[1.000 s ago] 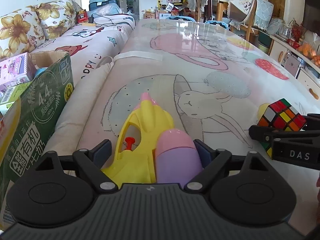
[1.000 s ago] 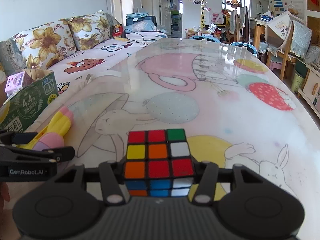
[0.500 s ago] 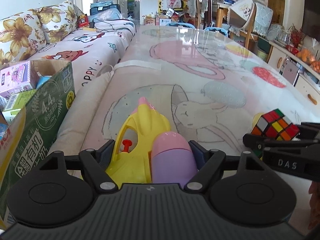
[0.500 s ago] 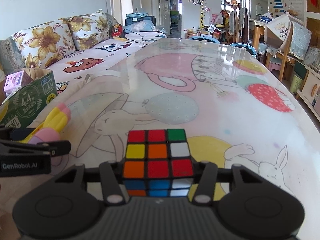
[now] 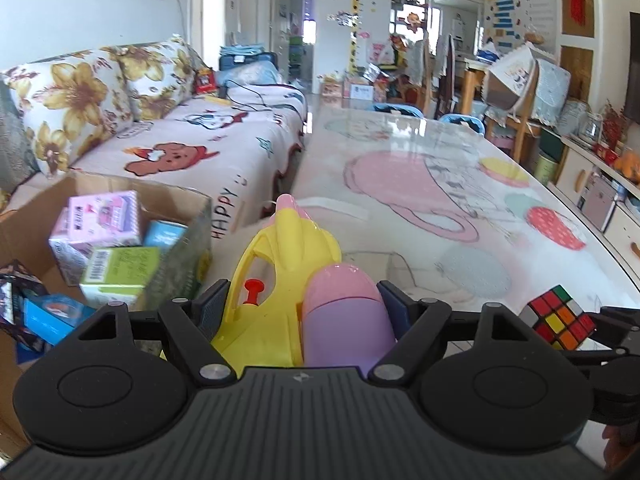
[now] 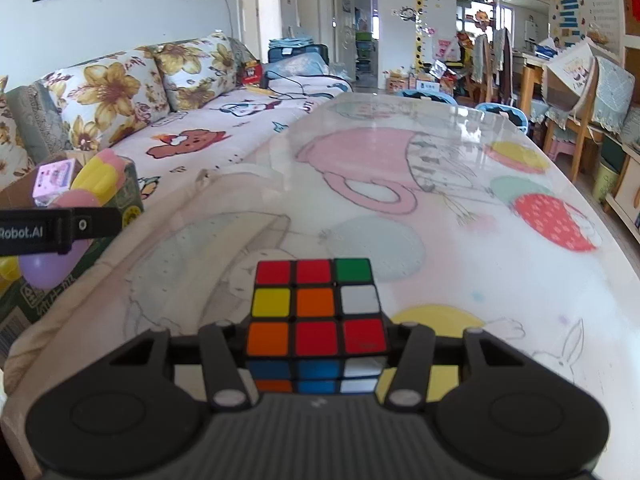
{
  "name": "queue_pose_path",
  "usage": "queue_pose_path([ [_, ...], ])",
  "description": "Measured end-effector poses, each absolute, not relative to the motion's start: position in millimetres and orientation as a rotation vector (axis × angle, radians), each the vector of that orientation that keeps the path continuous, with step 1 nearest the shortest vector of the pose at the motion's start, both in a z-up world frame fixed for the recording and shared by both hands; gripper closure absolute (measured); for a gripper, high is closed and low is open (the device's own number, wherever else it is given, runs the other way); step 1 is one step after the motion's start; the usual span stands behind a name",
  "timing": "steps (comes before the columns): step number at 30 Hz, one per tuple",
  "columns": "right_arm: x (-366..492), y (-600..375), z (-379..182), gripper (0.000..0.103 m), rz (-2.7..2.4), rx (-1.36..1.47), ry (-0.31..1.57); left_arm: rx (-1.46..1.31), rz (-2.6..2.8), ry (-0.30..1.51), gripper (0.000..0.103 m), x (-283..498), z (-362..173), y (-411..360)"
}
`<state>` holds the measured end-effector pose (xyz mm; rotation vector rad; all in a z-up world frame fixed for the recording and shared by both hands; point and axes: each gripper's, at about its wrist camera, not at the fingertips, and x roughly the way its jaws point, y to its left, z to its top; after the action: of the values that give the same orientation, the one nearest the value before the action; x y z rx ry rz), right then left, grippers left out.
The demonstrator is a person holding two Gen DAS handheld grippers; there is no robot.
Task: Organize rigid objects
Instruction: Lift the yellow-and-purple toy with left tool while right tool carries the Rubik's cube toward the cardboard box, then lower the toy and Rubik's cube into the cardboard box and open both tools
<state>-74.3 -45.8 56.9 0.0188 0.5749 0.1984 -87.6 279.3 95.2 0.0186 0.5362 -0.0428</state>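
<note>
**Both tools loaded, L one by the box**

L tool (image 5: 302,300) is gripping the yellow water gun (image 5: 280,272) w/ its pink-and-purple tank (image 5: 346,312); fingers are closed in on it from both sides, pads (image 5: 214,306) touching the gun body on one side and the tank on the other. Gun muzzle is pointing fwd, its pink tip sitting just beside the near corner of the cardboard box (image 5: 188,248). Gun is hanging off the bench (image 5: 420,184), over the gap beside the box.

Box is sitting left of the bench, against the sofa (image 5: 192,148). Inside it: a pink carton (image 5: 104,216), a green carton (image 5: 120,272), a small blue carton (image 5: 164,234) and a few more blue packs near the front; details too blurred to read.

R tool (image 6: 316,344) is clamping the Rubik's cube (image 6: 316,304) between its fingers, cube filling the gap, red/orange/yellow face up. Cube is hovering over the bench, well apart from the box, on the bench side of it. In the right wrist view the L tool w/ the gun is showing right at the box's edge.
</note>
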Motion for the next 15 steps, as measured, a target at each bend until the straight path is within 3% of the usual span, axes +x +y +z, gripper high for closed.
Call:
queue_pose_path([
  [15, -67, 24, 97, 0.051, 0.367, -0.046, 0.502, -0.056, 0.104, 0.446, 0.005, -98, 117, 316],
])
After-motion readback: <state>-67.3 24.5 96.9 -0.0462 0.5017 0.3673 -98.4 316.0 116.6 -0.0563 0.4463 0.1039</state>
